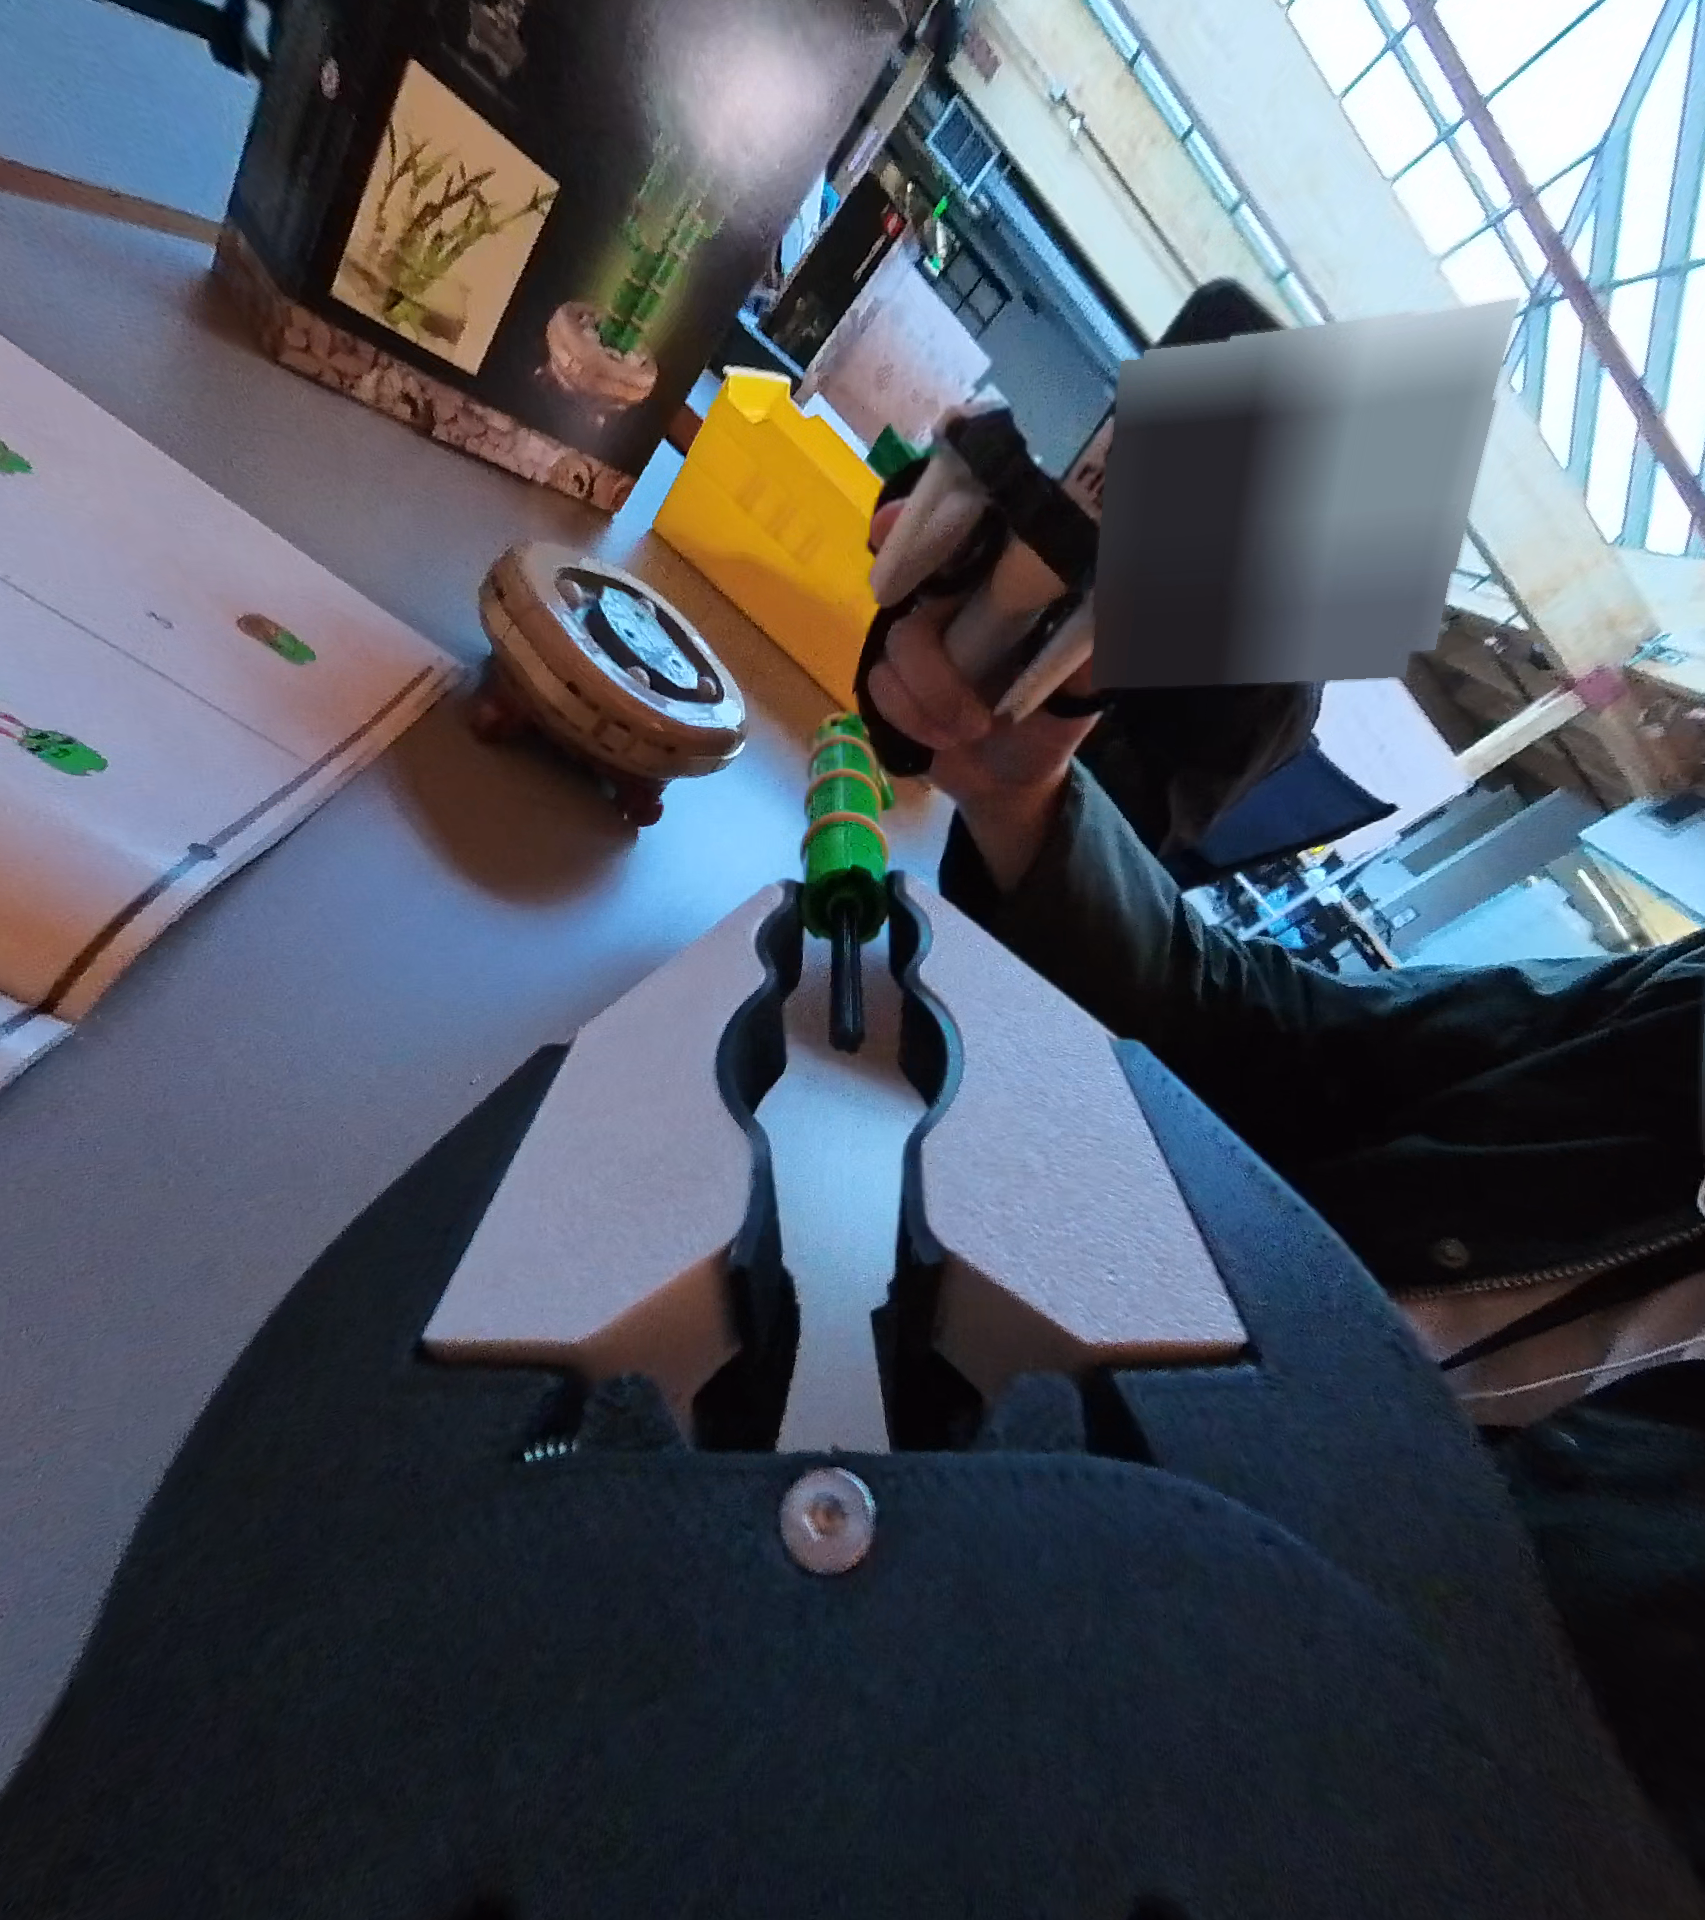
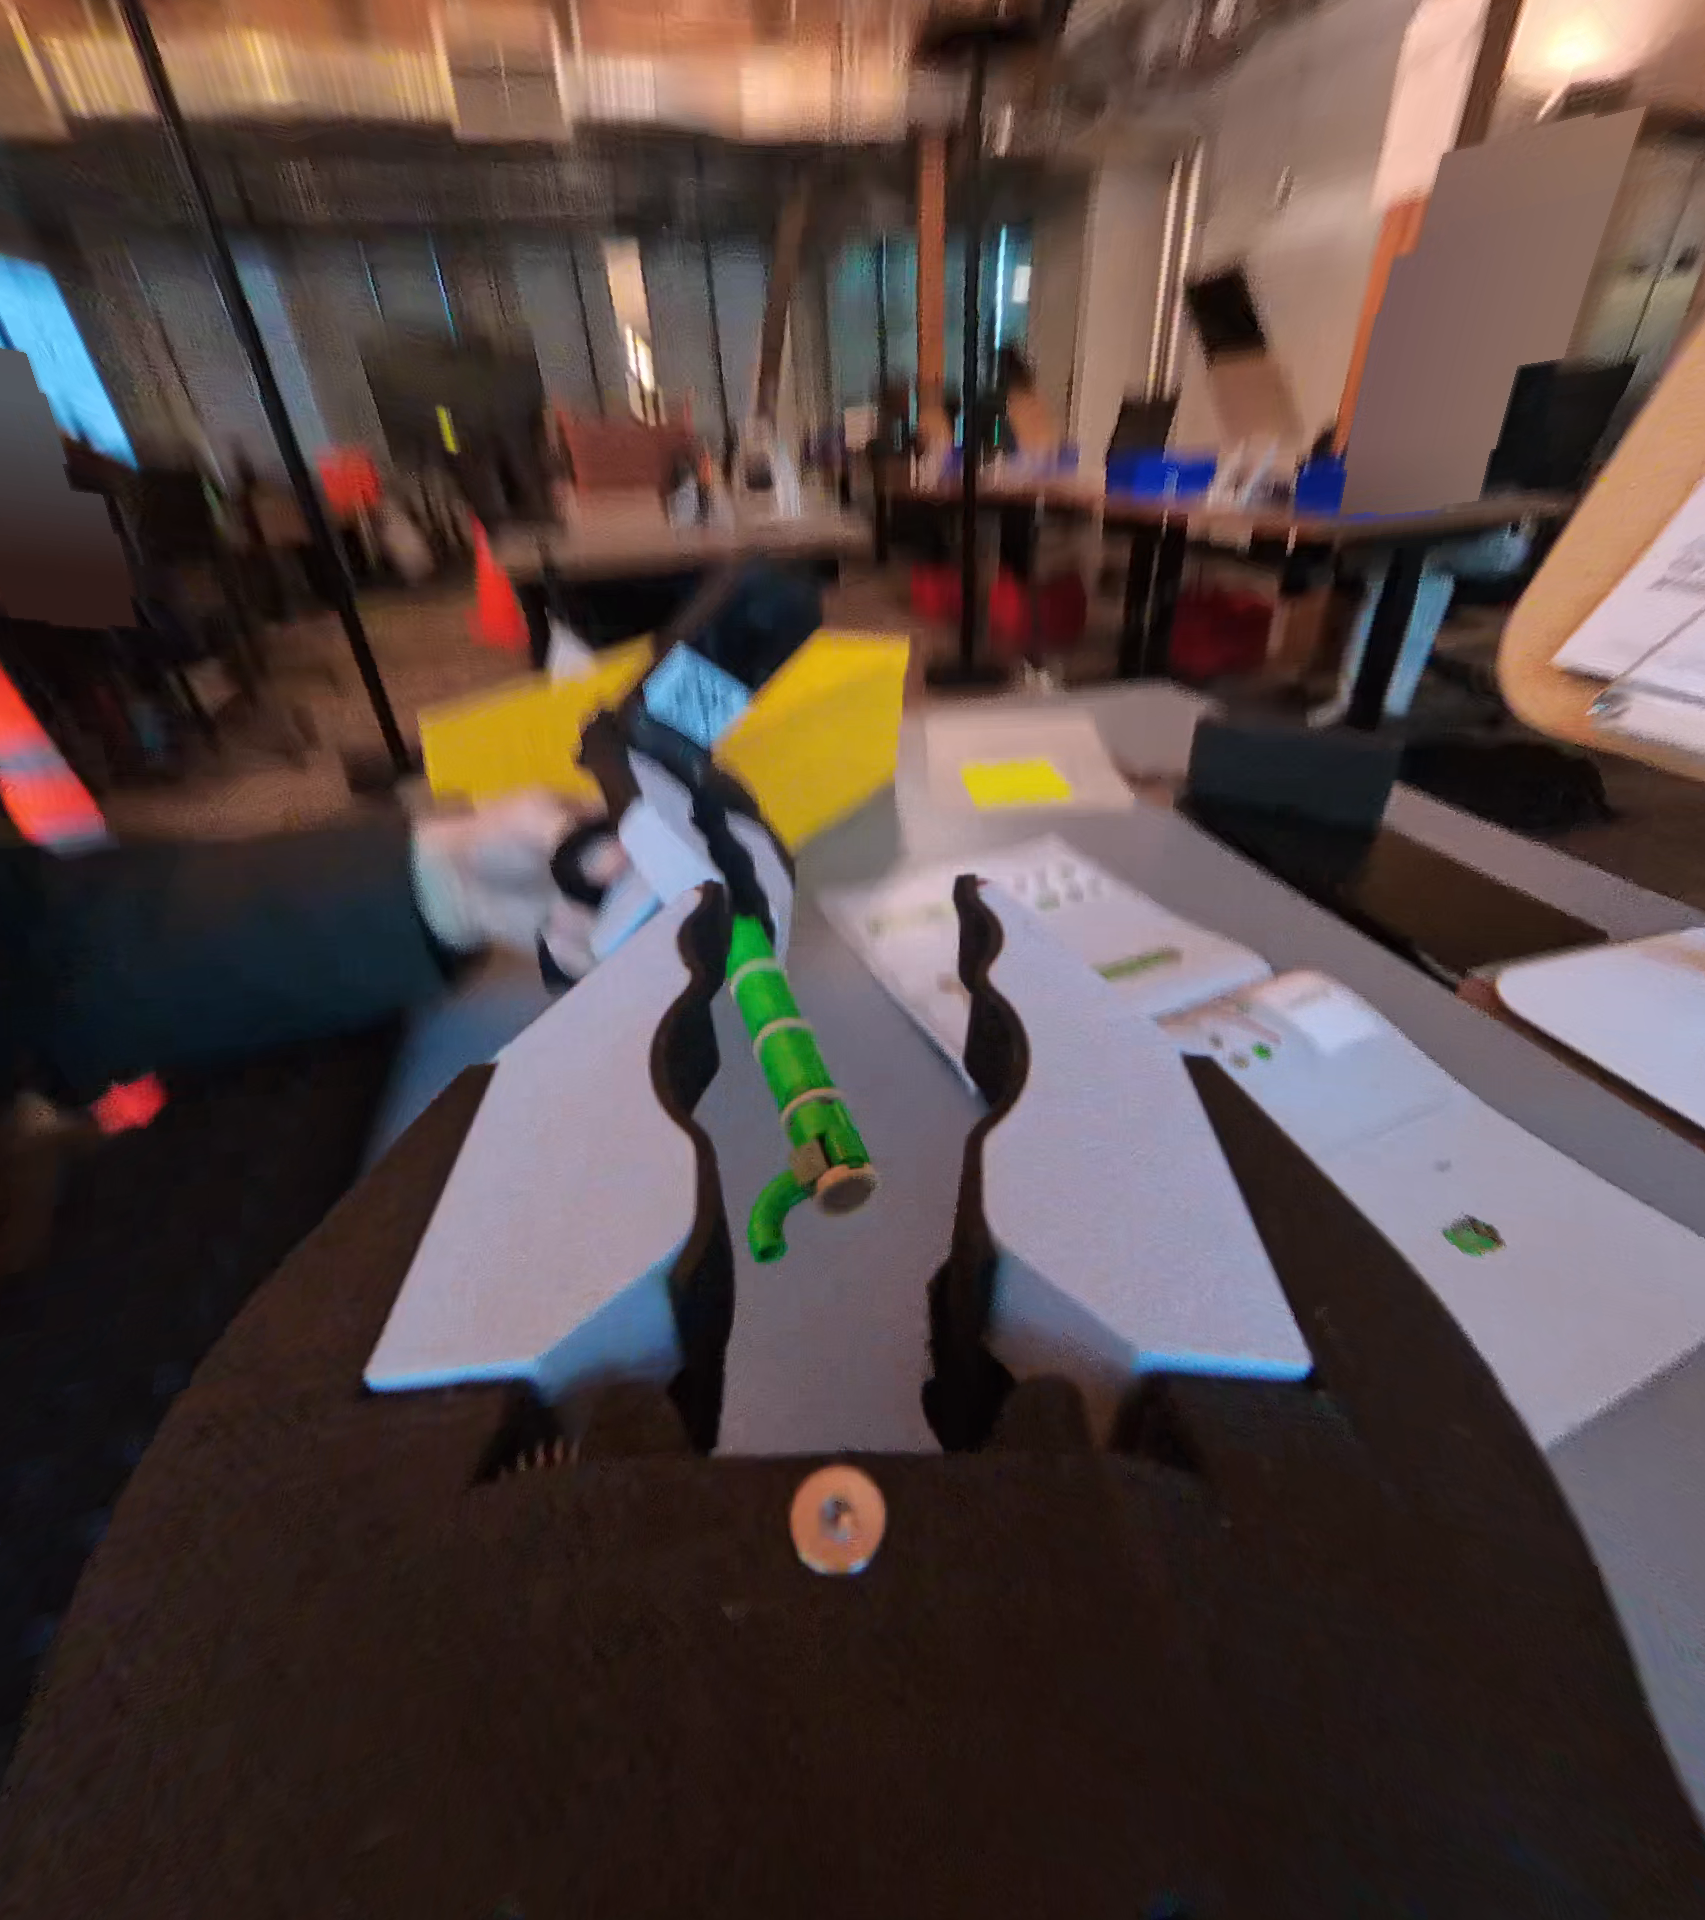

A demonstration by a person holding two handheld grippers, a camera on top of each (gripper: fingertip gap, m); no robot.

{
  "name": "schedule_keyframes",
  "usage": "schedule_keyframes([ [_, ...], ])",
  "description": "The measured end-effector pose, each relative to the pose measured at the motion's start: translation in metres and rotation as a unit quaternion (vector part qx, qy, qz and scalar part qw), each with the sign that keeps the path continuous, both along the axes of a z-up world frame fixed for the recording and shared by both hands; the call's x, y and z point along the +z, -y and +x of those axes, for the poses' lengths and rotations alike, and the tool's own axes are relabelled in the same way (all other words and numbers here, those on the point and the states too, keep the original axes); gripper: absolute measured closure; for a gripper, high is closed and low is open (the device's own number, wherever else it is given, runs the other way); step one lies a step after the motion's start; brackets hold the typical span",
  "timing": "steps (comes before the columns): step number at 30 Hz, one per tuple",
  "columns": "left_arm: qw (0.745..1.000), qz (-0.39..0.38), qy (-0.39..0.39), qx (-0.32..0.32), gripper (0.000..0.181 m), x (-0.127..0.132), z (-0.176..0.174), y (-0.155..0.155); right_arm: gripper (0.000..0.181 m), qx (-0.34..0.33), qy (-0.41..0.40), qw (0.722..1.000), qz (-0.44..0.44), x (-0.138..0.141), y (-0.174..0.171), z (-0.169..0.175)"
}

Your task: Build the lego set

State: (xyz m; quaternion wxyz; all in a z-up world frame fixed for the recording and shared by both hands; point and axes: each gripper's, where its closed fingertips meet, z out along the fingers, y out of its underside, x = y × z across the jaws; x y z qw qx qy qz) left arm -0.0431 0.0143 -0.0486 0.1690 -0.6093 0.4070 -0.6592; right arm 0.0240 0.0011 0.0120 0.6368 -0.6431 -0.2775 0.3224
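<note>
gripping the green stalk [image 1: 840, 821], left tongs [image 1: 843, 902]; right tongs [image 2: 843, 904] gape.

Your yellow bin [image 1: 775, 530] sits near the table's [image 1: 328, 1039] far edge. A clipboard [image 2: 1679, 582] on a stand leans at its right edge.

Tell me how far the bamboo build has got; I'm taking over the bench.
Done: the round pot base stands assembled on the table. In hand: the left gripper pinches the green bamboo stalk, its black axle showing; the right gripper, open, surrounds its free end. Left: planting the stalk in the pot.
</note>
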Motion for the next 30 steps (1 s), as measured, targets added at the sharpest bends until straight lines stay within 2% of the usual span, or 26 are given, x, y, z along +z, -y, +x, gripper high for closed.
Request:
schedule_keyframes([
  [1,1.0,-0.006,0.009,0.002,0.167,0.003,-0.001,-0.001,0.138,0.0,-0.047,0.999,0.005,0.013,0.002,0.01],
  [3,1.0,-0.014,0.021,0.003,0.167,0.008,-0.003,-0.003,0.139,-0.008,-0.082,0.996,0.018,0.022,0.003,0.024],
  [6,0.999,-0.029,0.037,0.0,0.167,0.014,-0.005,-0.003,0.14,-0.018,-0.055,0.998,0.017,0.014,0.0,0.023],
  [12,0.999,-0.023,0.041,-0.001,0.167,0.015,-0.004,-0.003,0.143,0.004,0.022,1.0,-0.012,-0.013,-0.001,0.003],
  [15,0.999,0.001,0.045,0.004,0.167,0.017,-0.005,-0.003,0.145,0.01,0.063,0.997,-0.037,-0.029,-0.002,-0.001],
  [18,0.998,0.023,0.057,0.001,0.167,0.022,-0.006,0.0,0.146,0.028,0.067,0.996,-0.059,-0.038,-0.001,-0.005],
  [22,0.997,0.058,0.05,-0.003,0.167,0.021,-0.004,0.005,0.146,0.046,0.082,0.993,-0.066,-0.045,0.003,-0.012],
  [30,0.995,0.101,0.018,0.004,0.167,0.009,-0.003,0.003,0.156,0.05,0.175,0.98,-0.076,-0.072,0.005,-0.021],
])
